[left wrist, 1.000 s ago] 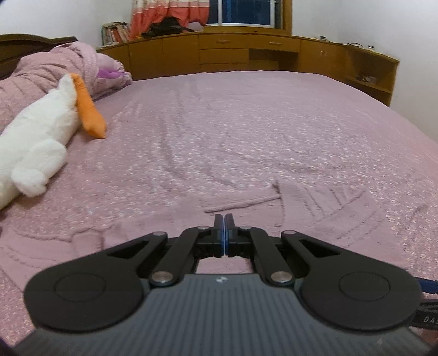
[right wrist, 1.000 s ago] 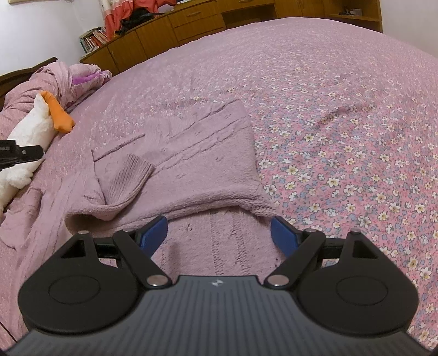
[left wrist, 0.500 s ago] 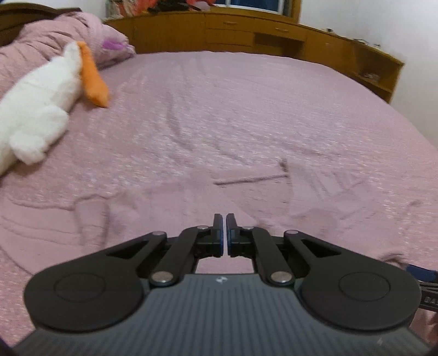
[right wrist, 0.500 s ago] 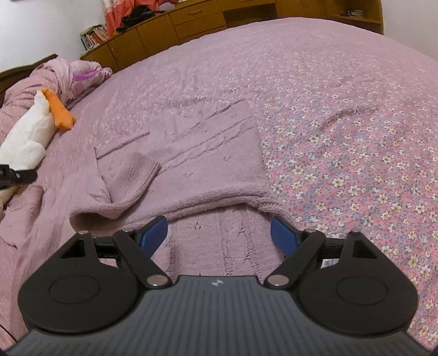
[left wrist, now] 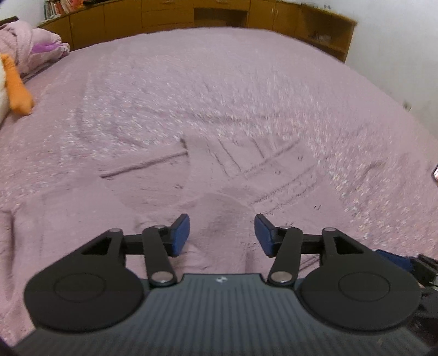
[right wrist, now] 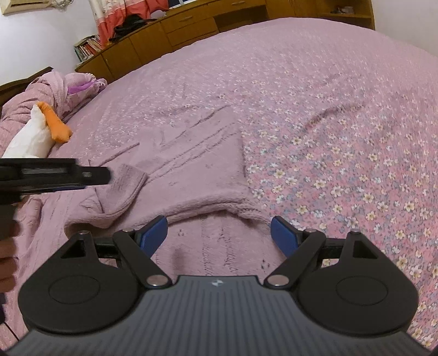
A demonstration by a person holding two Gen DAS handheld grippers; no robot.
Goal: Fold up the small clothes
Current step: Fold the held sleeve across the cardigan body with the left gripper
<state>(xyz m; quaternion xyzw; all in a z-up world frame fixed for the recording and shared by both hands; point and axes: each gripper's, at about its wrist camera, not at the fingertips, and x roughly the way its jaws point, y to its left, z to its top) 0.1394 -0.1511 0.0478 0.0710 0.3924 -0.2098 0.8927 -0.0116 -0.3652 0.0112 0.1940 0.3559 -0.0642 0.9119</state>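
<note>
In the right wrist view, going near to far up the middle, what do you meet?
Right hand-held gripper → mauve knitted sweater → pink floral bedspread → wooden drawer cabinet.

**No readable text**

Only a small pale emblem, no letters, on the ribbed housing of the left gripper (left wrist: 221, 235) and of the right gripper (right wrist: 219, 232). Spines of books (right wrist: 88, 48) on far shelf too small to read.

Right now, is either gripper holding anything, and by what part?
Nothing held. Left gripper and right gripper both stand open over the pink sweater.
</note>
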